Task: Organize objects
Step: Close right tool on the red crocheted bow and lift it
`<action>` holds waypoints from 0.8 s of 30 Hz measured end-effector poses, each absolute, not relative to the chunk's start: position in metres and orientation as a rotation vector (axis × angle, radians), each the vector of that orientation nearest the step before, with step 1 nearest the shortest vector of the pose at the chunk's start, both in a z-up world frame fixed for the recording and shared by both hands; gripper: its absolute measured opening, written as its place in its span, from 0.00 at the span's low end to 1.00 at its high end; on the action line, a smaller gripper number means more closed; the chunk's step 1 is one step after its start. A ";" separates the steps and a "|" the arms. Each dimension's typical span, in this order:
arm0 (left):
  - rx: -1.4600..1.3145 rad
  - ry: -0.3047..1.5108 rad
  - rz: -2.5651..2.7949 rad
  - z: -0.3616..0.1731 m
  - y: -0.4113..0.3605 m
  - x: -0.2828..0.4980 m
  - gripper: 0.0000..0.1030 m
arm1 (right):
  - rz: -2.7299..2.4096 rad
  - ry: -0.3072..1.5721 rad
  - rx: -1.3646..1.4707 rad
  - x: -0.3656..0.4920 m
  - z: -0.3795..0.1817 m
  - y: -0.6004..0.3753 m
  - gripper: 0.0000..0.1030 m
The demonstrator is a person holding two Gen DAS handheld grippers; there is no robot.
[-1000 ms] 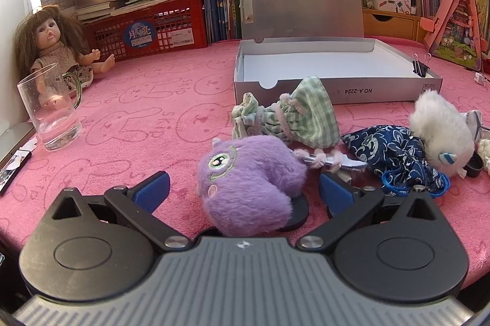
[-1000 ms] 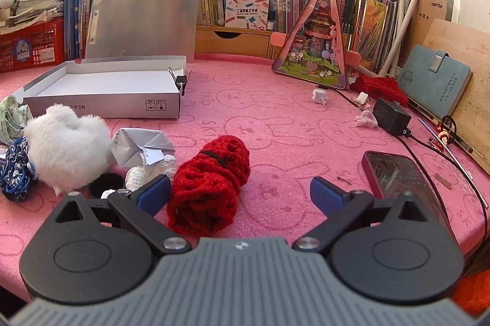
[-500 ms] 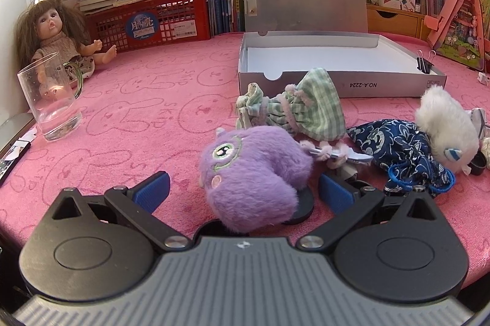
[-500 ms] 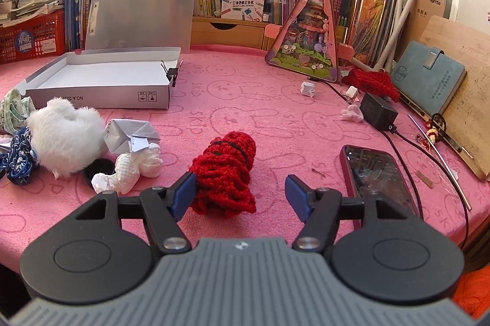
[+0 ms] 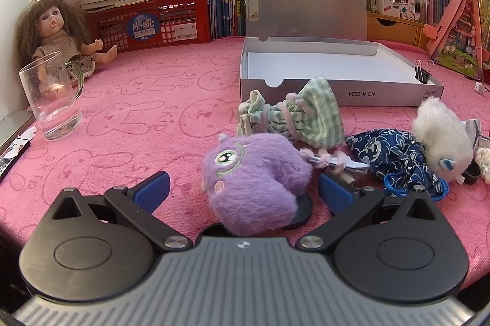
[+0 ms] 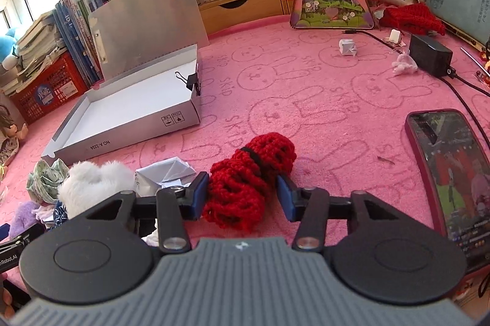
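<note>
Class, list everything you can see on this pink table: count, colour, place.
box: one, grey, open, back centre
purple plush: one, within left gripper, untouched
red knitted bundle: one, within right gripper
blue cloth: one, patterned, centre right
white plush: one, beside blue cloth
checked dress: one, green, before the box
glass mug: one, clear, left edge
doll: one, brown-haired, behind mug
phone: one, dark red, right side
left gripper: one, black, open
right gripper: one, black, jaws just closing on the bundle
</note>
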State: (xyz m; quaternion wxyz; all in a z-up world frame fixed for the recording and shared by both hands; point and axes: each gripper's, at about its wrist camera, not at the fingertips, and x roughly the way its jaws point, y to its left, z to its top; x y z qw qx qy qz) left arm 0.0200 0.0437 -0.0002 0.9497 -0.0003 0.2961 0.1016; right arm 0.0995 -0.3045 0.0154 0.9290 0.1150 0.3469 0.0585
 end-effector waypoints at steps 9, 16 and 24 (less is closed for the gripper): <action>-0.006 0.609 0.197 0.001 0.044 0.022 1.00 | 0.279 0.752 0.143 0.067 0.024 -0.300 0.67; -0.002 0.603 0.196 0.002 0.045 0.020 1.00 | 0.429 0.656 -0.452 0.061 0.043 -0.274 0.91; -0.005 0.599 0.172 0.002 0.043 0.017 1.00 | 0.541 0.711 -0.634 0.104 0.022 -0.262 0.92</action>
